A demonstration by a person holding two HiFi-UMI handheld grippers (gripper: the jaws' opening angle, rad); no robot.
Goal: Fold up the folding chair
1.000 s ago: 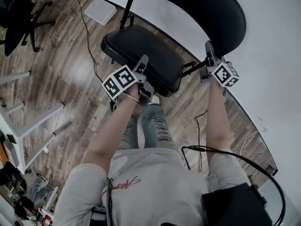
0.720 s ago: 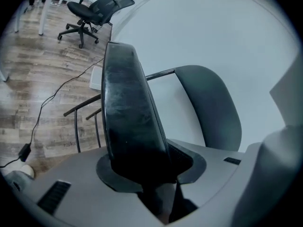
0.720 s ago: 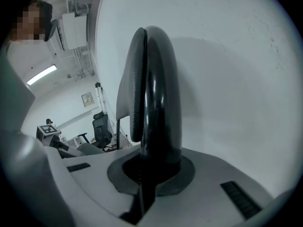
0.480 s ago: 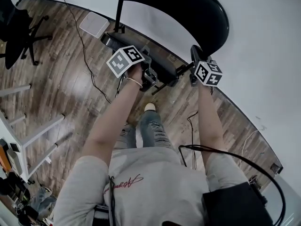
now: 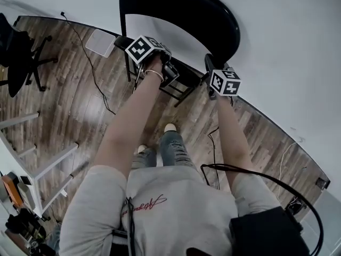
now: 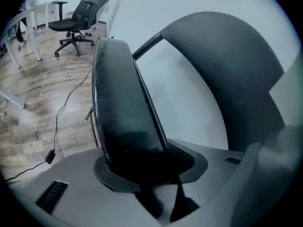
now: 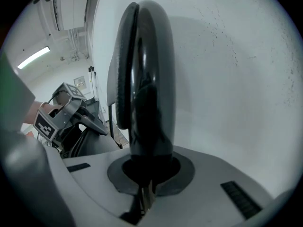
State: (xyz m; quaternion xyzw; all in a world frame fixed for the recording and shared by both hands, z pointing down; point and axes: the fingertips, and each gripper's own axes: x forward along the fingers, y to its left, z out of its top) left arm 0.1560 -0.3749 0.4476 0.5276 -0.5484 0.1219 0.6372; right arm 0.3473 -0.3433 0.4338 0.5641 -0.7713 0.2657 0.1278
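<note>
The black folding chair stands by the white wall, its curved backrest [image 5: 181,9] upright. Its padded seat [image 5: 181,80] is swung up steeply toward the backrest. My left gripper [image 5: 169,73] has the seat's front edge [image 6: 123,112] between its jaws, which are opening while the pads still touch the padding. My right gripper [image 5: 209,64] is shut on the backrest's side edge [image 7: 147,79]. In the left gripper view the backrest [image 6: 232,79] rises behind the seat. The right gripper view also shows the left gripper [image 7: 66,112] lower left.
A black office chair [image 5: 16,47] stands at the far left on the wood floor. A white box [image 5: 99,42] and a cable [image 5: 88,57] lie near the chair legs. White table frames [image 5: 37,164] stand at the left. The person's feet [image 5: 170,128] are just behind the chair.
The seat has swung up from nearly flat to steeply tilted. My left gripper went up and away with its front edge. The right gripper stayed on the backrest.
</note>
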